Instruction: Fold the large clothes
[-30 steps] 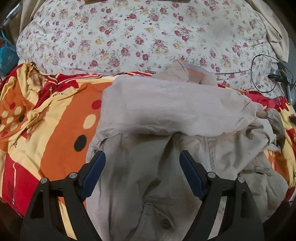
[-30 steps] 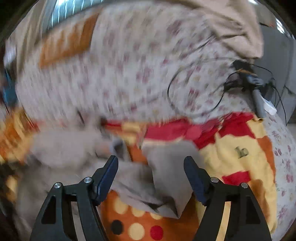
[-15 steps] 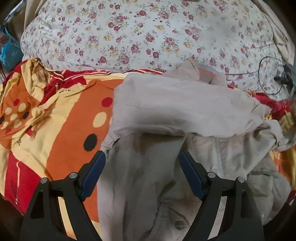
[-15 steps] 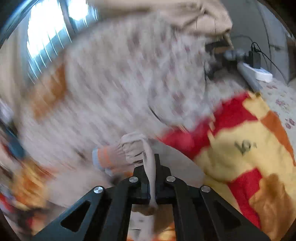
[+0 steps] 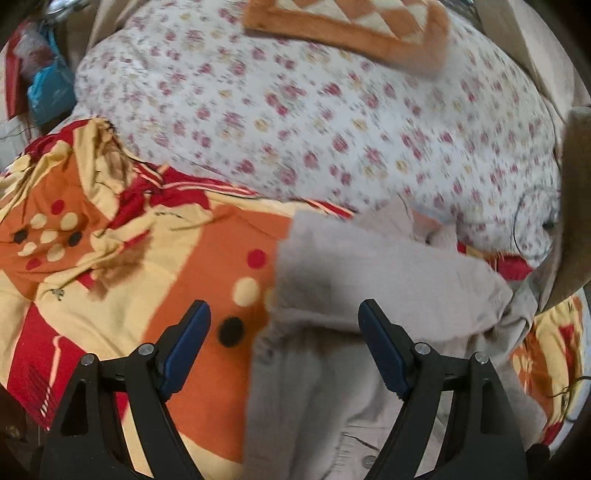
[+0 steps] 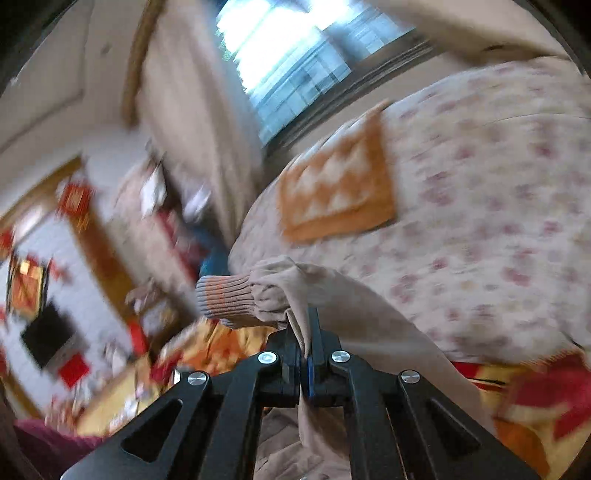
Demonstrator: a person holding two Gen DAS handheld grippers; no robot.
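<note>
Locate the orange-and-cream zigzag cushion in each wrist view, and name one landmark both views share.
Left wrist: orange zigzag cushion at top centre, on the floral quilt.
Right wrist: cushion at centre, tilted, on the quilt.
Shared landmark: the floral quilt.

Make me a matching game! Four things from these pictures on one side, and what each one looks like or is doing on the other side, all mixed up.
Things:
1. left tongs
2. right tongs
3. quilt
4. blanket

States:
A. white with little flowers
B. pinching the beige jacket sleeve near its ribbed cuff
C. open, holding nothing
D. orange, red and yellow with dots

Pairs: 1-C, 2-B, 3-A, 4-D
</note>
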